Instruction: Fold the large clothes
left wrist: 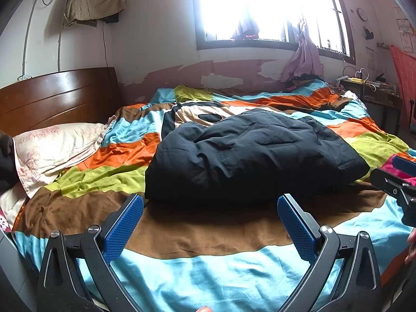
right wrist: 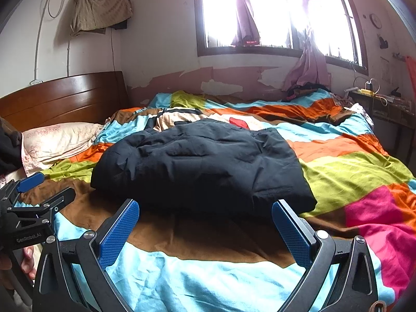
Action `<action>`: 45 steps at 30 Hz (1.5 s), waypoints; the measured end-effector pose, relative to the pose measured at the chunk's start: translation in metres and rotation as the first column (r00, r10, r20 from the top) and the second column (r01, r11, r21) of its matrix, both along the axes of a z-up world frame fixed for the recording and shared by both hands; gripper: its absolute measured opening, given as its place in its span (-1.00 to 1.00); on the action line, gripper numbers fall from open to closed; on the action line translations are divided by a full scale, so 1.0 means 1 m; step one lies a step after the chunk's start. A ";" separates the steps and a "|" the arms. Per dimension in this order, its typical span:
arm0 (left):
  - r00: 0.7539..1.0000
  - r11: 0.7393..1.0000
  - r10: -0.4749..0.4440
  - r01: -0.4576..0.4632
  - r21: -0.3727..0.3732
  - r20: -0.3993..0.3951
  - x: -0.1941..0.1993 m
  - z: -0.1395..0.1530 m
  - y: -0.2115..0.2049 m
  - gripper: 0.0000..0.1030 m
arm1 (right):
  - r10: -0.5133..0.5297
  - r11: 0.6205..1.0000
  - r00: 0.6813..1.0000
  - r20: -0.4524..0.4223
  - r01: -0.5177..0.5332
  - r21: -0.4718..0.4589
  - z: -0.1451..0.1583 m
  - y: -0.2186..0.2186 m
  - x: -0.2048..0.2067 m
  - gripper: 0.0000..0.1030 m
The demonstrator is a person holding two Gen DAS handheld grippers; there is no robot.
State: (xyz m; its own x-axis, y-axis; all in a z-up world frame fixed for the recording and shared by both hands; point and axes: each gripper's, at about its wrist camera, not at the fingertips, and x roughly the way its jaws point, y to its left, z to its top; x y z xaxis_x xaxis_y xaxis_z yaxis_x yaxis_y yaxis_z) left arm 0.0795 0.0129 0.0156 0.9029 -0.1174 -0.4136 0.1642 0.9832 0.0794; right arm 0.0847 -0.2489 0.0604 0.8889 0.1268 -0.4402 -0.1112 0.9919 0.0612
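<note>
Two grippers, left [left wrist: 210, 202] and right [right wrist: 205, 209], hovering released, jaws spread, empty. Pillow [left wrist: 56, 145] lying near headboard [left wrist: 57, 96]. Black padded coat [left wrist: 249, 156] sitting folded, puffy, mid-quilt [left wrist: 197, 273].

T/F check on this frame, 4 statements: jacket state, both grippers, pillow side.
1. The black padded jacket lies bundled on the colourful patchwork bedspread. True.
2. The left gripper is clamped on the jacket. False: jaws open, holding nothing.
3. The right gripper is open and short of the jacket. True.
4. The pale floral pillow lies right of the jacket. False: it lies left, by the wooden headboard.
</note>
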 end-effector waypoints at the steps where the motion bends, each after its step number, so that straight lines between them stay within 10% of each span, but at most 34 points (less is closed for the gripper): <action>1: 1.000 1.000 0.001 -0.001 -0.002 0.000 0.000 0.000 0.001 0.96 | 0.000 1.000 1.000 -0.009 0.000 0.002 -0.002 -0.001 0.001 1.00; 45: 1.000 1.000 0.000 0.000 -0.006 0.003 -0.002 -0.001 0.000 0.96 | -0.001 1.000 1.000 -0.025 0.001 0.011 -0.007 -0.004 0.003 1.00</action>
State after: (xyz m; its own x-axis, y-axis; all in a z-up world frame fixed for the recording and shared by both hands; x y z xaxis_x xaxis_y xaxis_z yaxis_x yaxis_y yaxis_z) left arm 0.0774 0.0134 0.0148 0.9042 -0.1198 -0.4100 0.1639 0.9837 0.0740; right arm 0.0875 -0.2527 0.0537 0.8777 0.1314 -0.4608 -0.1089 0.9912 0.0753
